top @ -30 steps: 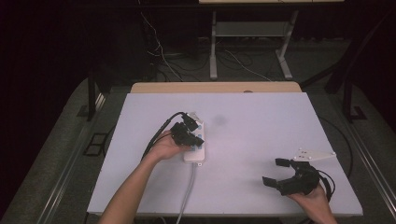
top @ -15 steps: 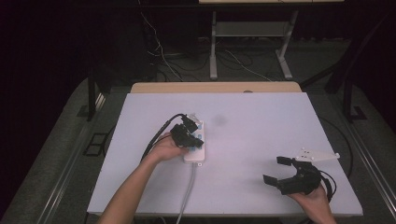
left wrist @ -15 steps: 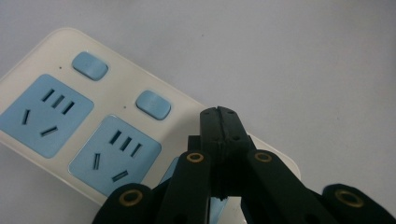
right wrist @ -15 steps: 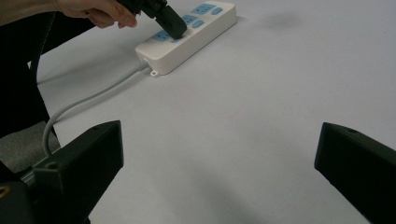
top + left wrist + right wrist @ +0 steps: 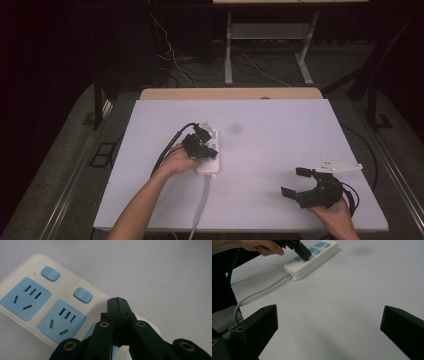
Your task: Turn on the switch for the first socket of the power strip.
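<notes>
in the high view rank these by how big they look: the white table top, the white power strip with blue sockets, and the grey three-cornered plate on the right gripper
1. White rectangular table top, by far the largest.
2. White plastic power strip with blue sockets, though the left gripper hides part of it.
3. Grey three-cornered plate on the open right gripper, slightly smaller than the strip.

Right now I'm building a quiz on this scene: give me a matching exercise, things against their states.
Things:
1. left gripper
2. right gripper
3. power strip
4. cable

States:
A. jaws wide apart, nothing between them
B. grey, trailing off the table's near edge
C. jaws shut, tips over the strip
D. white with blue sockets and buttons

Pairs: 1-C, 2-A, 3-D, 4-B
</notes>
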Available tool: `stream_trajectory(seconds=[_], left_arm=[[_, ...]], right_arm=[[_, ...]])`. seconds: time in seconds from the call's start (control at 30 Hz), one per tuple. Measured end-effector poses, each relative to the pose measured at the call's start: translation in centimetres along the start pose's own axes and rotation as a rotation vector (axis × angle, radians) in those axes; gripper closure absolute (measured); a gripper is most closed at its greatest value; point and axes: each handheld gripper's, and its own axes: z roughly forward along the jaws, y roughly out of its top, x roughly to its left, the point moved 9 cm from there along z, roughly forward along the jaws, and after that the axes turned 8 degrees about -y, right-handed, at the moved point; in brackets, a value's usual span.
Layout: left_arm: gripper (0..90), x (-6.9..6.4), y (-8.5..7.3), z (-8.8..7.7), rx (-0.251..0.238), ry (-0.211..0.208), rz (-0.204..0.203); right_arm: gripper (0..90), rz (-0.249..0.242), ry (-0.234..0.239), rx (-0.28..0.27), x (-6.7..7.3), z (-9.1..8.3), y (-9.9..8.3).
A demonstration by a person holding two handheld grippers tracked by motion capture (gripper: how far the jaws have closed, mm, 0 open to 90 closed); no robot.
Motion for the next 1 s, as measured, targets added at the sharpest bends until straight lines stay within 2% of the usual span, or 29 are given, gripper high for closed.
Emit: stream_trajectory(seconds=[0.07, 0.23, 0.4, 0.67, 1.0], left_arm=[[89.9, 0.0, 0.0, 0.0, -0.011, 0.000, -0.003], [89.9, -0.2, -0.1, -0.1, -0.003, 0.014, 0.008], [89.7, -0.8, -0.2, -0.4, 0.007, -0.005, 0.050], [89.7, -1.2, 0.9, -1.7, -0.041, 0.009, 0.075], [89.3, -0.9, 1.5, -4.1, -0.100, 0.037, 0.056]], right_arm=[[0.8, 0.004, 0.000, -0.004, 0.0, -0.1, 0.0], [0.7, 0.006, -0.003, -0.007, -0.2, -0.2, 0.0], [0.7, 0.006, -0.002, -0.006, -0.2, -0.1, 0.0], [0.7, 0.017, -0.007, -0.008, -0.3, -0.2, 0.0], [0.7, 0.019, -0.009, -0.007, -0.4, -0.2, -0.1]])
